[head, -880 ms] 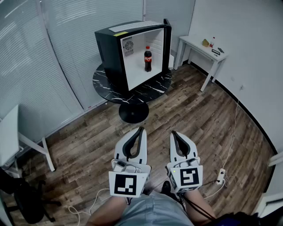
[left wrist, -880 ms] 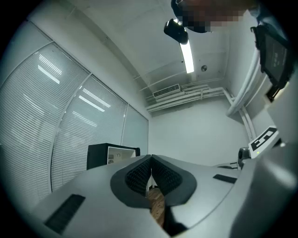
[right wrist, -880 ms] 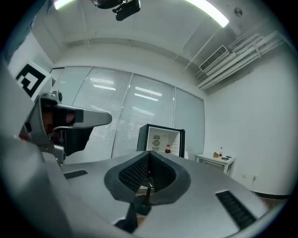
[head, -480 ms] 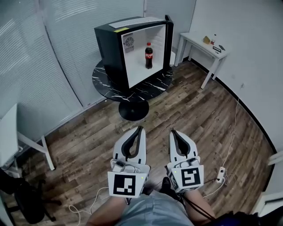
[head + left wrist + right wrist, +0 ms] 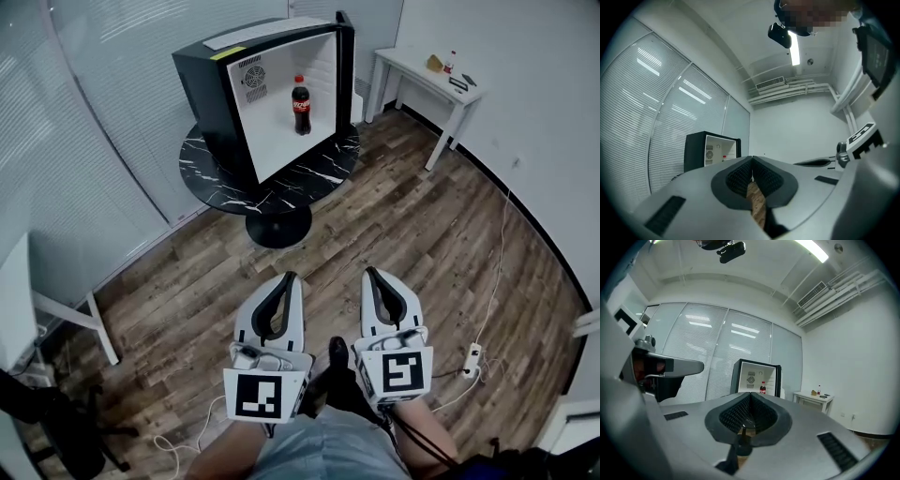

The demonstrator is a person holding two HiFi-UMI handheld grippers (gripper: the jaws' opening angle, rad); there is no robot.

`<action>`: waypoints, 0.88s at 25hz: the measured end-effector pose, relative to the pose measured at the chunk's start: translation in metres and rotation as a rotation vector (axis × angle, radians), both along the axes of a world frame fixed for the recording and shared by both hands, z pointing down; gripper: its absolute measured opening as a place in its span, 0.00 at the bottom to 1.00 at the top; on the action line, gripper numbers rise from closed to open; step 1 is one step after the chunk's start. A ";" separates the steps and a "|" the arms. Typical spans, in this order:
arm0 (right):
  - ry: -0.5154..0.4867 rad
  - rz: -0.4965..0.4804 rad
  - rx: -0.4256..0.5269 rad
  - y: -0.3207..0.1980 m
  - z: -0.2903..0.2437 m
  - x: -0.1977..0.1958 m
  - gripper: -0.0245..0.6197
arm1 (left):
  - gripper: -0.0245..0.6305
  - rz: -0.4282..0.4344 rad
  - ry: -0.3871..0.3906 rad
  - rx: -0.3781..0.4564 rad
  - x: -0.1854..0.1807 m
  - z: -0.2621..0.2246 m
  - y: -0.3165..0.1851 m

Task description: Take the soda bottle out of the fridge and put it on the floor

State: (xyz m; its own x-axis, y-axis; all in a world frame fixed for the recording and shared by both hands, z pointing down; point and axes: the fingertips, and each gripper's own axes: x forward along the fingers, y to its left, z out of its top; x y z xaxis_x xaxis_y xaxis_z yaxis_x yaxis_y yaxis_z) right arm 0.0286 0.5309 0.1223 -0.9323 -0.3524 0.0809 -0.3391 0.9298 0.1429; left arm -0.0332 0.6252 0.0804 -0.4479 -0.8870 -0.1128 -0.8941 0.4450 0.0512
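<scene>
A dark soda bottle (image 5: 300, 105) with a red cap and label stands upright inside the open black mini fridge (image 5: 208, 88), which sits on a round black marble table (image 5: 234, 187). The same soda bottle (image 5: 762, 388) shows small and far ahead in the right gripper view. My left gripper (image 5: 292, 277) and right gripper (image 5: 371, 273) are held side by side low over the wood floor (image 5: 422, 234), well short of the table. Both are shut with nothing between the jaws, which meet at the tips.
A white side table (image 5: 427, 82) with small items, one a little bottle, stands against the right wall. Blinds cover the glass wall at left. A power strip (image 5: 472, 357) and cables lie on the floor at right. A white desk leg (image 5: 98, 323) and a black chair (image 5: 47, 422) stand at lower left.
The fridge and table have shifted up and left in the head view. Both grippers stay shut and keep their place side by side.
</scene>
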 end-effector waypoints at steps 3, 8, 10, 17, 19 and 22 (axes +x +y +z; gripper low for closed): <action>0.004 0.010 -0.015 -0.033 0.007 -0.012 0.06 | 0.06 0.004 0.004 -0.026 -0.010 0.009 -0.029; -0.013 -0.004 -0.047 -0.087 0.010 -0.047 0.06 | 0.06 -0.013 -0.028 -0.068 -0.041 0.013 -0.080; -0.013 -0.027 -0.056 -0.107 0.010 -0.062 0.06 | 0.06 -0.026 -0.047 -0.075 -0.055 0.011 -0.103; -0.028 -0.084 -0.053 -0.179 -0.003 -0.107 0.06 | 0.06 -0.054 -0.061 -0.072 -0.092 -0.004 -0.178; -0.053 -0.090 -0.043 -0.198 -0.010 -0.116 0.06 | 0.06 -0.061 -0.071 -0.074 -0.099 -0.007 -0.197; -0.062 -0.110 -0.045 -0.222 -0.013 -0.127 0.06 | 0.06 -0.071 -0.086 -0.077 -0.107 -0.012 -0.225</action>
